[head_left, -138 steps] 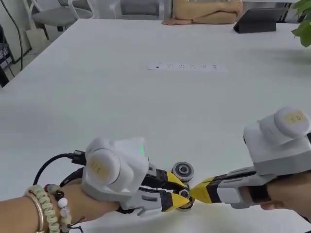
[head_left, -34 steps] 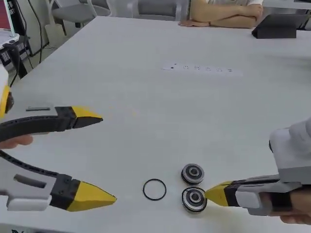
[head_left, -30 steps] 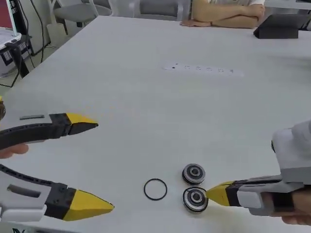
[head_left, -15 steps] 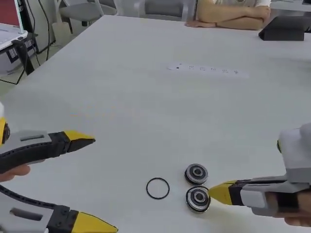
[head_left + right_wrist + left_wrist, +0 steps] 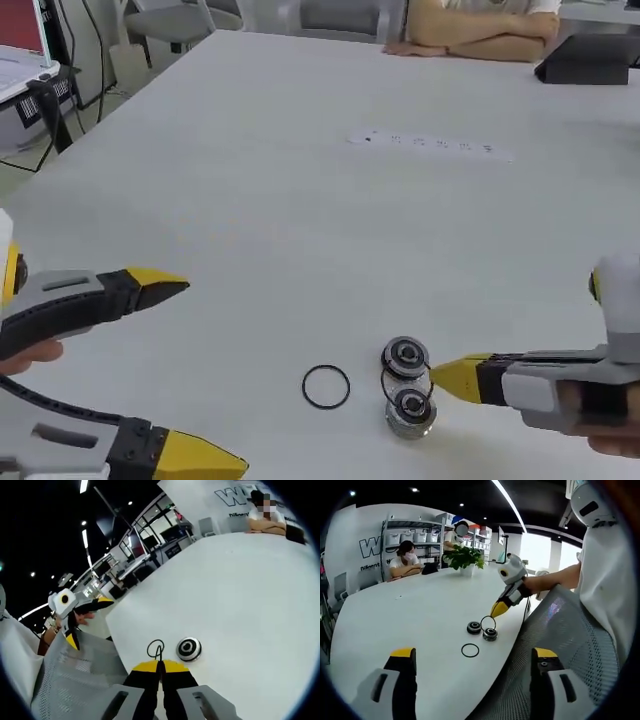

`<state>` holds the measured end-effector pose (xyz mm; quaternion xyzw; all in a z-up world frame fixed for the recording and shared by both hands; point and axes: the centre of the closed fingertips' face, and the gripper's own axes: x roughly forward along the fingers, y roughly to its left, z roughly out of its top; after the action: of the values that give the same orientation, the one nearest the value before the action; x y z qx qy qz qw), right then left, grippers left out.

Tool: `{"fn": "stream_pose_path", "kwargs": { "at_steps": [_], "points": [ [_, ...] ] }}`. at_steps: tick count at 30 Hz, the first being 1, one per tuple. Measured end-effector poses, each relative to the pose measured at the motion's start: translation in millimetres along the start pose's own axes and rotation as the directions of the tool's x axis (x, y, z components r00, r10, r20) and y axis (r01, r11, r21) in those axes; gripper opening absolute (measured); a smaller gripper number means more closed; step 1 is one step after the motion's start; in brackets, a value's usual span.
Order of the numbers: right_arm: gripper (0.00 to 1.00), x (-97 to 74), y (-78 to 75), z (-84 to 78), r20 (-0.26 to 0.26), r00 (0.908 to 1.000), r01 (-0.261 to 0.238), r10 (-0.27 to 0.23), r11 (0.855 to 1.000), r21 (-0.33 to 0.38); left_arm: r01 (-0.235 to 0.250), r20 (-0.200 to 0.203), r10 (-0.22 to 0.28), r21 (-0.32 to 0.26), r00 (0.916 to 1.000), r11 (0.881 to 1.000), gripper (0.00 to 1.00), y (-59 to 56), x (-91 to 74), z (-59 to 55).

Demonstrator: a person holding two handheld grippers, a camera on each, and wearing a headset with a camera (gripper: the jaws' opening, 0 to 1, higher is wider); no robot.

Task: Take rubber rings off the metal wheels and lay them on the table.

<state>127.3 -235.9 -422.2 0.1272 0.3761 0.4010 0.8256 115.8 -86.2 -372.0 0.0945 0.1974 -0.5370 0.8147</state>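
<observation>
On the table point(image 5: 250, 200) in the head view, the right gripper point(image 5: 452, 378) pinches a rubber ring point(image 5: 407, 383) just above the near wheel point(image 5: 411, 410). A loose ring point(image 5: 326, 386) lies left of the far wheel point(image 5: 405, 355).

Left gripper view: the left gripper point(image 5: 473, 653) gapes wide, holding nothing.

Right gripper view: closed jaws clamp the ring beside one wheel.

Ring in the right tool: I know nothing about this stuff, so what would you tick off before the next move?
1. Right tool shut on the ring: ok.
2. Ring free of the near wheel: cannot tell; the loop rises above it, but its lower part is hard to see.
3. Left tool open and well away from the wheels: ok.
4. Bare table nearby to lay the ring on: ok.
5. Loose ring lying flat beside the wheels, out of the way: ok.
6. Far wheel has a ring on it: cannot tell.
</observation>
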Motion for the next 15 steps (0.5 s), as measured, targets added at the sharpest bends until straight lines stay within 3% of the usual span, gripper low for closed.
{"fn": "stream_pose_path", "kwargs": {
  "at_steps": [9, 15],
  "points": [
    [0.0, -11.0, -6.1, 19.8, 0.091, 0.9956, 0.016, -0.021, 0.999, 0.046, 0.016, 0.005, -0.016, -0.011, 0.9999, 1.0, 0.98, -2.7, 1.5, -0.5],
    [0.0, -18.2, -4.2, 40.1, 0.151, 0.988, 0.025, -0.034, 0.998, 0.059, 0.02, 0.01, -0.02, -0.016, 0.9998, 1.0, 0.99, -3.5, 2.0, 0.1]
  ]
}}
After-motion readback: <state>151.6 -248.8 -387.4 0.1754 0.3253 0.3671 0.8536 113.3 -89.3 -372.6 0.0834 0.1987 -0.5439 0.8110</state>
